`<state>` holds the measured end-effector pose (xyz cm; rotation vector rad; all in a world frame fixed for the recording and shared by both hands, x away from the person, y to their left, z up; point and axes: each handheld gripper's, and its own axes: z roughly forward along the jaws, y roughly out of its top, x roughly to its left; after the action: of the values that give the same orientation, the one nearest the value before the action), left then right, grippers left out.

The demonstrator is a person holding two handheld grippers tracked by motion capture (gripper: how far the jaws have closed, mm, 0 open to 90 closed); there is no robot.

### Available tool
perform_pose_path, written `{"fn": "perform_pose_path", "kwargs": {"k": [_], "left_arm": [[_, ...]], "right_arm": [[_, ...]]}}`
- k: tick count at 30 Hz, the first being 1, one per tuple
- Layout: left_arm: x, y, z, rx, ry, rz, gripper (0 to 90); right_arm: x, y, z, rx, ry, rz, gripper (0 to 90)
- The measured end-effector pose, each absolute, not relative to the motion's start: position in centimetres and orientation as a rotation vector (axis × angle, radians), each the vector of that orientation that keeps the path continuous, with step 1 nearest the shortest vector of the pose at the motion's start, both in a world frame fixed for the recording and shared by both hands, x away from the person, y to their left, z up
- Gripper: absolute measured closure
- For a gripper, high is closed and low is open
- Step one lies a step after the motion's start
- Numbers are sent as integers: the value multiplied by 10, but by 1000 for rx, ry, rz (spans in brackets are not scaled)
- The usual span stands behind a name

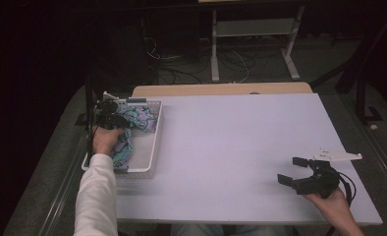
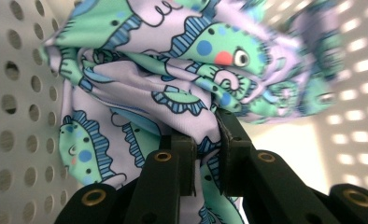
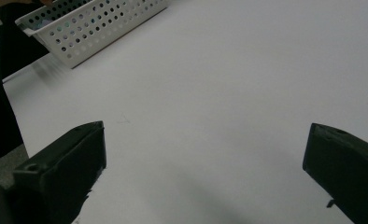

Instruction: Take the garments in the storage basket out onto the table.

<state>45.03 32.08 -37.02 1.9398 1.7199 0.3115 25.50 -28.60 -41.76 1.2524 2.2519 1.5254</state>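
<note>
Patterned cloth [image 2: 173,88] pinched in left gripper [image 2: 205,154], inside basket [image 2: 18,112].

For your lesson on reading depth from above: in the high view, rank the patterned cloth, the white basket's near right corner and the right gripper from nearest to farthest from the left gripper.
1. Patterned cloth: pinched in the left gripper, inside the basket.
2. White basket's near right corner: toward the person, at the table's left.
3. Right gripper: far across, at the table's right.

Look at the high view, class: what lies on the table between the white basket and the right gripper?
Nothing: in the high view, bare table runs from the white basket to the open right gripper.
</note>
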Motion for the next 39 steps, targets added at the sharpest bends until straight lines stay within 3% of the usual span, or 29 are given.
{"fn": "perform_pose_path", "kwargs": {"k": [13,29,39], "left_arm": [[417,350,-314,1720,1542,176,789],[394,339,-223,1768,1347,252,789],[386,335,-191,1768,1284,267,789]], "right_arm": [[255,-287,-417,1263,2235,1535,0],[255,-290,-415,1271,2210,1551,0],[255,-291,-415,1271,2204,1553,0]]}}
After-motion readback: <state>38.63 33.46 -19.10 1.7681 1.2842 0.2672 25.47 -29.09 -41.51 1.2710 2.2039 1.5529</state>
